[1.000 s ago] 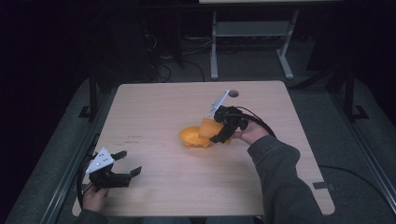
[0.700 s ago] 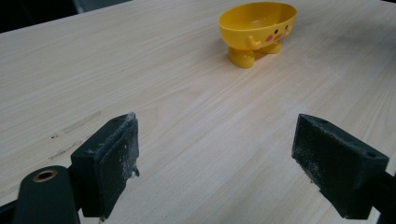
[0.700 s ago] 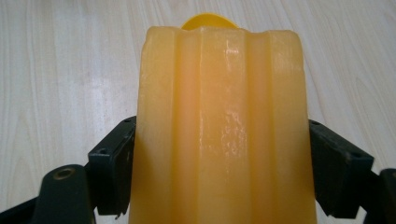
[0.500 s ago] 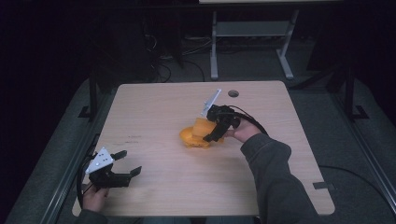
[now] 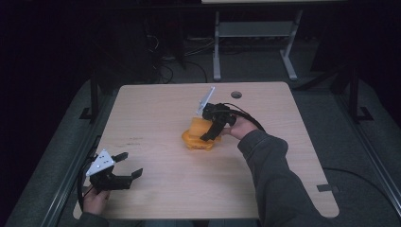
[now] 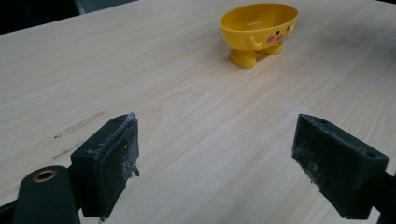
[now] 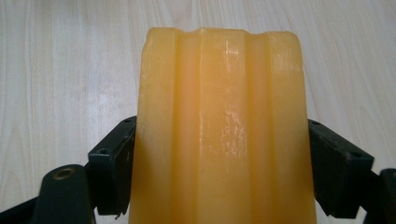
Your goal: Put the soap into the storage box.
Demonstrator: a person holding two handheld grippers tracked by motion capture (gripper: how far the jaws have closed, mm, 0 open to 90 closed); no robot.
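High view: one light wooden table (image 5: 156, 113) is seen, with two grippers and two orange-yellow things on it. One right gripper (image 5: 211, 134) is held by the right hand (image 5: 239, 126) near the middle of the table, and its jaws are closed on one translucent orange ribbed block (image 5: 197, 126). That block is tilted over or just beside one yellow bowl (image 5: 198, 142); whether the two touch cannot be told.

From the right gripper view, the ribbed block (image 7: 219, 135) is shown pinched at both sides, with the wooden tabletop (image 7: 65, 56) behind it.

One left gripper (image 5: 126, 165) is held by the left hand (image 5: 96, 200) at the near left corner of the table, well apart from the bowl. From the left gripper view, its jaws are seen wide apart with nothing between them, and the one yellow bowl (image 6: 258, 23), painted with a face and standing on small feet, is seen upright farther off.
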